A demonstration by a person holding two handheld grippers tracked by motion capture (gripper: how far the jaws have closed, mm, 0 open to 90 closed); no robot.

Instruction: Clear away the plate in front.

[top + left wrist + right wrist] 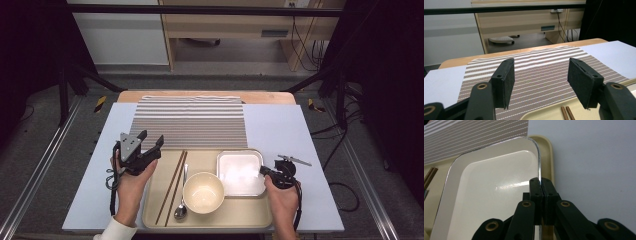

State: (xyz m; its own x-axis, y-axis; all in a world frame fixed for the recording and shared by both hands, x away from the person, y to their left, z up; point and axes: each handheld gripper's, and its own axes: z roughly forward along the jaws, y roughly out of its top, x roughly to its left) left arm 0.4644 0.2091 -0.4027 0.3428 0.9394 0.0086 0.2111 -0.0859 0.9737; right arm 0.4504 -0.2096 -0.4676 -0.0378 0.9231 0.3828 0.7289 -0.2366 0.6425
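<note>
A beige tray (pixel 235 217) at the table's front holds a pair of brown chopsticks (pixel 172 185), a metal spoon (pixel 181 207), a round cream bowl (pixel 203 192) and a square white dish (pixel 240 172). My right gripper (pixel 264 171) is shut on the right rim of that dish (pixel 494 182); in the right gripper view its jaws (pixel 540 180) pinch the thin metal edge. My left gripper (pixel 151 137) hovers over the tray's back left corner, open with nothing between its pads (pixel 540 75). It points toward the striped placemat (pixel 539 65), with the chopstick tips (pixel 566 113) below it.
The striped placemat (pixel 190 122) lies behind the tray on a pale blue table cover (pixel 280 125). Bare cover lies on both sides of the tray. Black frame posts and cables stand beyond the table edges, with wooden furniture behind.
</note>
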